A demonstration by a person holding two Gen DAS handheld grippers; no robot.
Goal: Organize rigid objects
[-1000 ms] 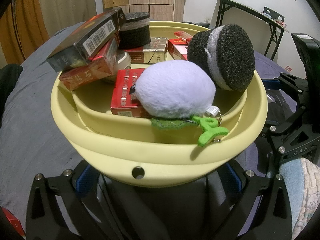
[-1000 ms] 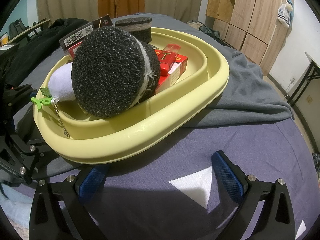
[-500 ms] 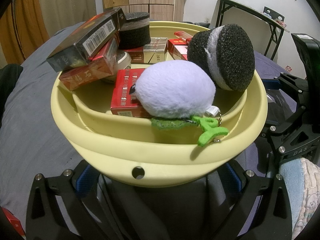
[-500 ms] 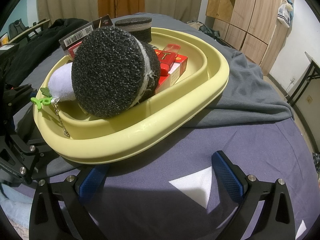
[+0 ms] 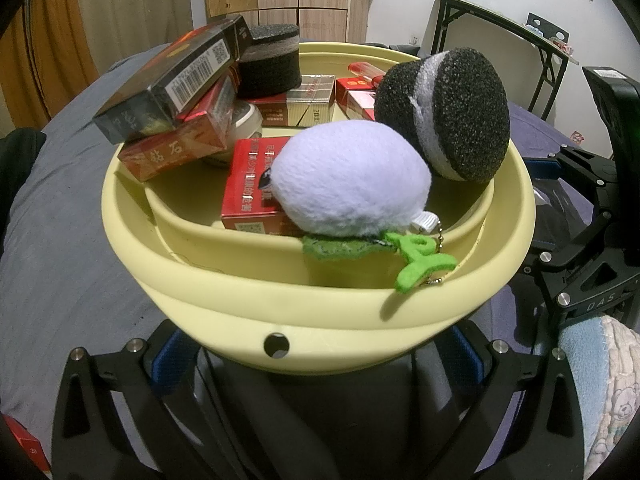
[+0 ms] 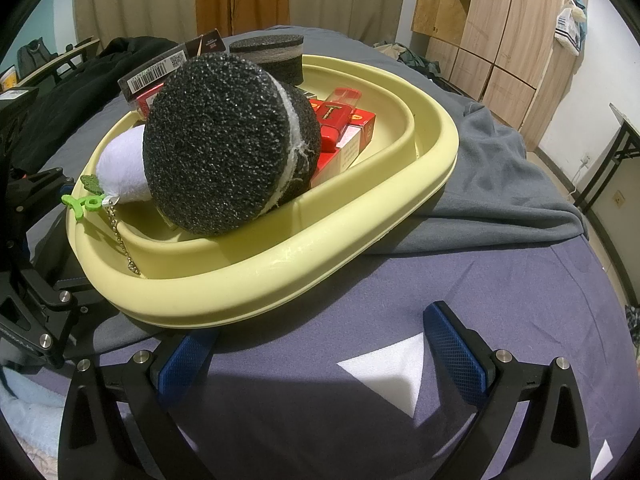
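A pale yellow oval tray (image 5: 320, 312) (image 6: 360, 216) sits on the bed and holds red boxes (image 5: 248, 180) (image 6: 340, 120), a dark box (image 5: 172, 84), a white plush keychain (image 5: 348, 184) (image 6: 120, 168) with a green tag, and two black foam pucks (image 5: 452, 116) (image 6: 224, 140). My left gripper (image 5: 320, 364) is open, its blue pads straddling the tray's near end under the rim. My right gripper (image 6: 320, 344) is open and empty, low over the bed beside the tray's long side.
The bed has a purple sheet (image 6: 480, 300) with a grey blanket (image 6: 500, 176) under the tray's far end. A light blue cloth (image 5: 600, 380) lies at the right. Wooden wardrobes (image 6: 500, 32) and a folding table (image 5: 500, 24) stand beyond the bed.
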